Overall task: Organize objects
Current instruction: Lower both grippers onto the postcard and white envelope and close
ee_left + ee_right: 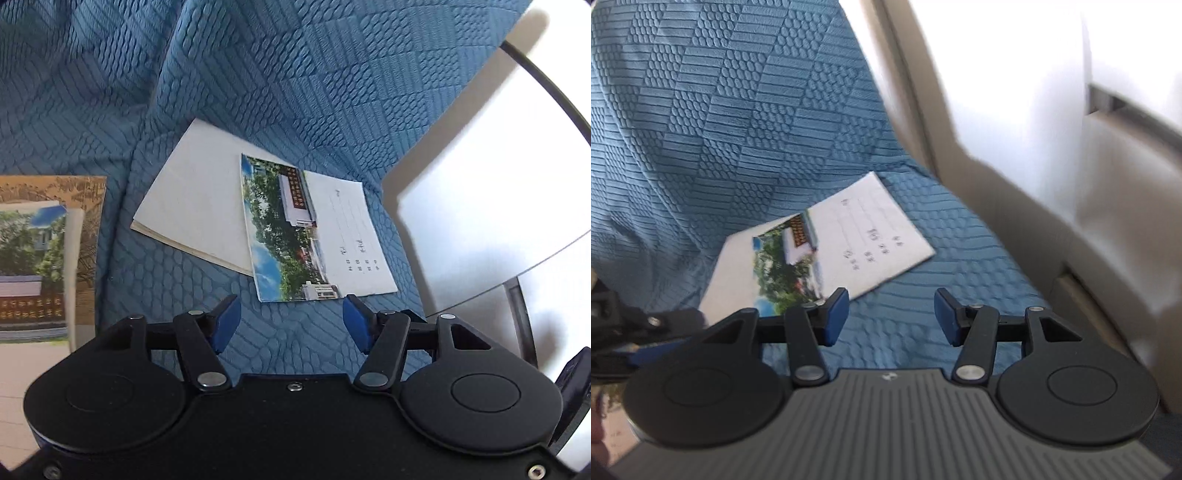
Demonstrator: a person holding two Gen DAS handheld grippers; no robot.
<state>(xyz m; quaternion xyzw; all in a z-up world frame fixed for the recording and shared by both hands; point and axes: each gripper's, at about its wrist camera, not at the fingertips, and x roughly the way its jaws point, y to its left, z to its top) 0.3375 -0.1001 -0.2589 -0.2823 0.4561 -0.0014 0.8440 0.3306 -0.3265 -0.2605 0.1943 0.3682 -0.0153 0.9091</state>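
- The left gripper (291, 323), black with matte blue rubber pads, hangs with its jaws spread and nothing between them, over a blue fabric cover (258, 85) embossed in blocks of ridges and pebble-like ovals.
- At 12 o'clock from its fingertips lies a glossy rectangular postcard (314, 229), half printed with trees and a white building, half plain white with faint ruled lines and handwriting.
- The postcard overlaps the right-hand corner of a matte white booklet (192, 210), flat on the cloth toward 11 o'clock, its page edges showing along the near side.
- At 9 o'clock, well apart, sits a tan printed card (86, 221) under another photo print (29, 266).
- A smooth white panel (491, 206) with a thin black edge fills the 2 o'clock side.
- The right gripper (892, 317), its body ribbed grey plastic, is likewise spread and empty, with the same postcard (849, 236) at 11 o'clock of its tips.
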